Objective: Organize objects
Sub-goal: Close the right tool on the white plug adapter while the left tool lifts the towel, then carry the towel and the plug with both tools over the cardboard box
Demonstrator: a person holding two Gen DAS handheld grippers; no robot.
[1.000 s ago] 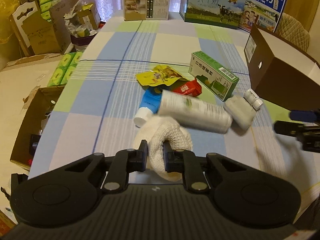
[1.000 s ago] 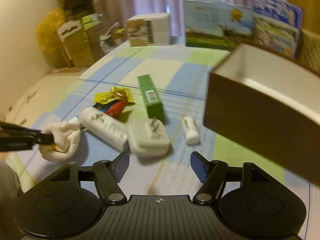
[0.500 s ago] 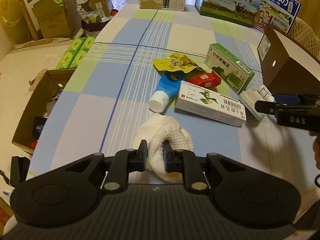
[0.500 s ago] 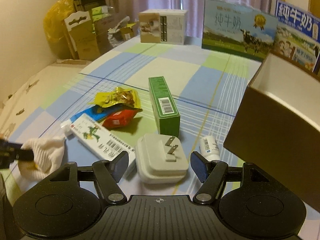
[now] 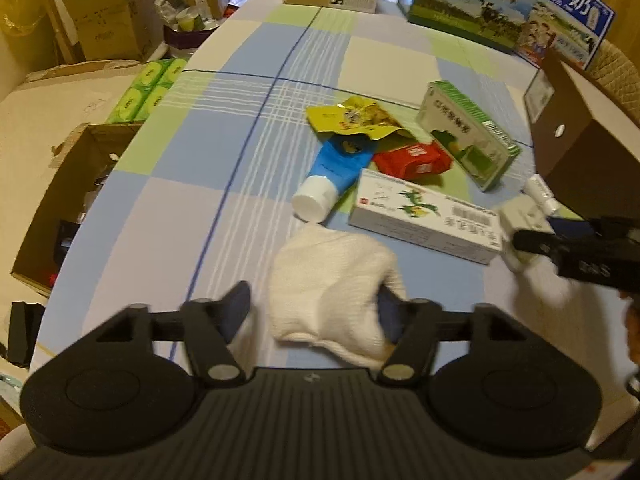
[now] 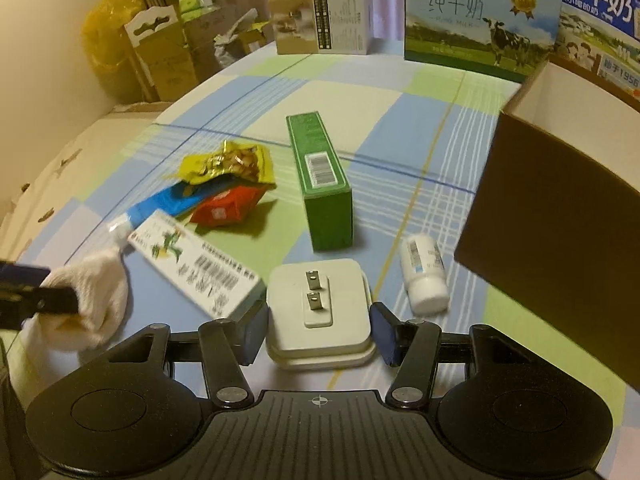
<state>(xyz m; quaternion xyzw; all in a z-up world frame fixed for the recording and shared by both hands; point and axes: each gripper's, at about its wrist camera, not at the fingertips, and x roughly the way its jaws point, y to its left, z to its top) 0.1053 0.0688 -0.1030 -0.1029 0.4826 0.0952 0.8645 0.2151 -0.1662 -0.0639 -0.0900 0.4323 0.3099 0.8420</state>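
A white knitted cloth (image 5: 332, 284) lies on the checked tablecloth (image 5: 180, 184) between the spread fingers of my left gripper (image 5: 313, 312), which is open. My right gripper (image 6: 320, 332) has its pads against both sides of a white plug adapter (image 6: 320, 304) that rests on the table, prongs up. In the left wrist view the right gripper (image 5: 560, 252) is at the far right, by the adapter (image 5: 520, 216). A white medicine box (image 6: 192, 268) lies between cloth and adapter.
A blue tube (image 5: 336, 164), red packet (image 5: 412, 158), yellow packet (image 5: 356, 120) and green box (image 6: 320, 176) lie mid-table. A small white bottle (image 6: 424, 276) lies beside an open brown box (image 6: 560, 220). Milk cartons (image 6: 480, 20) stand at the back. A cardboard box (image 5: 60, 208) sits off the table's left edge.
My left gripper has opened and let go of the cloth. My right gripper moved forward over the plug adapter and narrowed onto its sides.
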